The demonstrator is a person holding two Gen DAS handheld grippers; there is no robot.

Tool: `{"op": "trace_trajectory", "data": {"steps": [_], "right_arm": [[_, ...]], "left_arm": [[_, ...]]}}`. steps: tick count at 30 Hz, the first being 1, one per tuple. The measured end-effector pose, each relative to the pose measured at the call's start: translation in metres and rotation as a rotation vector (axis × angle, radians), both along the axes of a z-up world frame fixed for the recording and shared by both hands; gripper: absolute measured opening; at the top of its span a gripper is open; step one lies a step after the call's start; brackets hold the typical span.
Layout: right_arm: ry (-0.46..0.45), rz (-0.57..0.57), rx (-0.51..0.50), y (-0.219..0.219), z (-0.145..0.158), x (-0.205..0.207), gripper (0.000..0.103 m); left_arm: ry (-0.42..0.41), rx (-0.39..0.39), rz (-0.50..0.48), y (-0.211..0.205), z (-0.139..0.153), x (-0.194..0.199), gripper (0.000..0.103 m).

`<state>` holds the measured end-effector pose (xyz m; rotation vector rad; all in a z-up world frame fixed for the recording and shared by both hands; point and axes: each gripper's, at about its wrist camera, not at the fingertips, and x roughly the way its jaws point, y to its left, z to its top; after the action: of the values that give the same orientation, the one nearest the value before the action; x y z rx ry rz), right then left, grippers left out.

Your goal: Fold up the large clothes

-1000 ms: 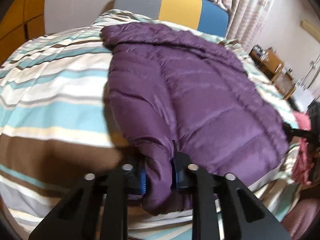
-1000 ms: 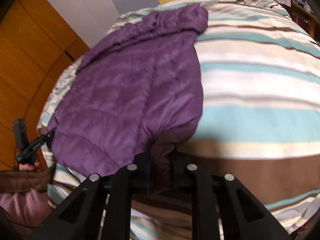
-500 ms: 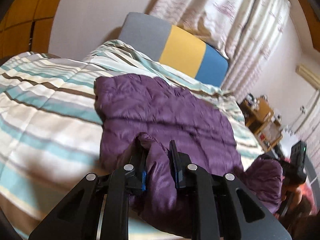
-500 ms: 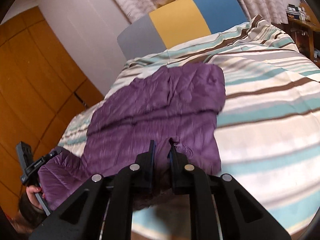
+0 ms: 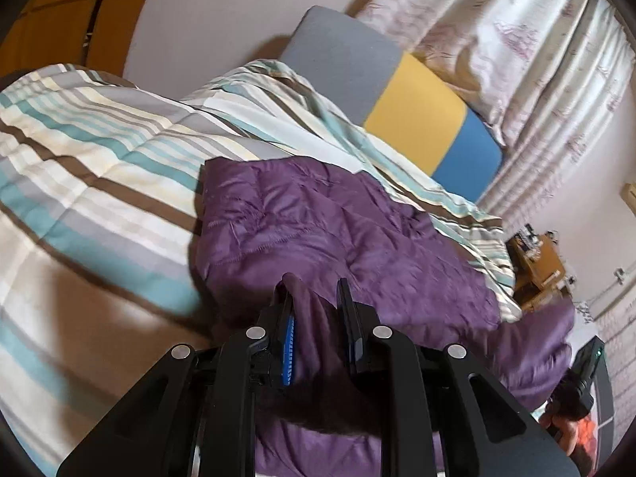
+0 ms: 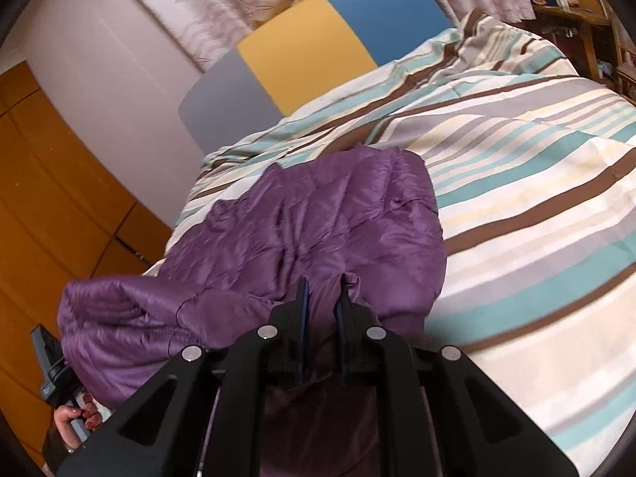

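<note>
Purple puffer jacket (image 5: pixel 318 230) lies on the striped duvet (image 5: pixel 99 167) of the bed, long axis running from the near edge toward the headboard (image 5: pixel 413 119); the far end, a squared-off edge, points at the headboard. Near end is lifted off the bed, bunched and doubled toward the far part.

Left gripper (image 5: pixel 316 318) is pinching a fold of the purple fabric between its blue pads, jaws nearly together. Right gripper (image 6: pixel 322 306) likewise clamped on a fold at the jacket's near edge, jaws almost touching with cloth between.

In the right wrist view a puffy lump of jacket (image 6: pixel 131 310) hangs out to the left, over the bed's side. Below it a hand (image 6: pixel 71 417) grips the handle of the other gripper; only part of it is visible at frame edge.

Collar, zipper, sleeves: cannot make out. Jacket's underside and near hem hidden behind gripper bodies. Motion blur softens the duvet's near stripes.

Wooden cabinet (image 5: pixel 536 262) at far right holds small clutter, too small to identify. Curtain (image 5: pixel 516 39) behind headboard.
</note>
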<state>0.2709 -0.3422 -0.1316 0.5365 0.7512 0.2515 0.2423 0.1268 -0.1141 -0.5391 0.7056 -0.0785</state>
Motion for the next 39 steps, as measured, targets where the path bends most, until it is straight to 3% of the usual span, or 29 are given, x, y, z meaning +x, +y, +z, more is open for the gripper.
{"op": "trace_trajectory", "data": {"steps": [3,4,5,6,7,8,9,11,17,19,20,22,24,25,27,29,39], "right_arm": [[-0.002,-0.036,0.003,-0.003,-0.008,0.015,0.012],[0.001,-0.051,0.001,-0.005,-0.011,0.020,0.013],[0.002,-0.058,0.003,-0.005,-0.013,0.023,0.018],[-0.003,-0.064,0.007,-0.005,-0.014,0.025,0.028],[-0.014,-0.074,0.001,-0.006,-0.016,0.025,0.037],[-0.030,-0.085,-0.003,-0.009,-0.016,0.023,0.056],[-0.057,-0.099,-0.003,-0.010,-0.015,0.019,0.081],[-0.096,-0.146,-0.026,-0.016,-0.013,0.009,0.093],[-0.015,-0.098,-0.016,-0.017,-0.037,0.001,0.094],[0.030,-0.055,0.014,-0.009,-0.051,0.005,0.093],[0.044,-0.035,0.029,-0.006,-0.055,0.005,0.090],[0.037,0.003,0.014,0.006,-0.056,0.006,0.069],[0.063,0.033,0.020,0.014,-0.058,0.008,0.043],[0.065,0.042,0.047,0.015,-0.060,0.006,0.039],[0.071,0.051,0.064,0.014,-0.061,0.000,0.032],[0.073,0.066,0.075,0.010,-0.060,-0.010,0.029],[0.090,0.149,0.082,-0.018,-0.052,-0.083,0.028]], "left_arm": [[0.024,0.028,0.025,0.001,-0.004,0.016,0.019],[0.031,0.035,0.029,0.001,-0.005,0.019,0.024],[0.036,0.040,0.031,0.002,-0.007,0.021,0.038],[0.037,0.040,0.035,0.003,-0.008,0.022,0.048],[0.016,0.041,0.056,0.006,-0.007,0.019,0.069],[-0.015,0.059,0.094,0.010,-0.006,0.013,0.093],[-0.055,0.088,0.148,0.013,-0.003,0.004,0.100],[-0.136,0.119,0.210,0.022,0.000,-0.015,0.100],[-0.099,0.094,0.096,0.028,-0.026,-0.034,0.100],[-0.029,0.110,0.069,0.019,-0.039,-0.027,0.100],[0.023,0.101,0.045,0.015,-0.045,-0.019,0.100],[0.092,0.092,0.013,0.008,-0.056,-0.006,0.100],[0.087,0.112,-0.009,0.001,-0.054,-0.004,0.077],[0.106,0.082,-0.067,-0.003,-0.055,-0.002,0.056],[0.127,0.106,-0.094,-0.011,-0.057,-0.005,0.050],[0.119,0.145,-0.129,-0.016,-0.054,-0.015,0.043],[0.107,0.147,-0.247,-0.023,-0.055,-0.104,0.042]]}}
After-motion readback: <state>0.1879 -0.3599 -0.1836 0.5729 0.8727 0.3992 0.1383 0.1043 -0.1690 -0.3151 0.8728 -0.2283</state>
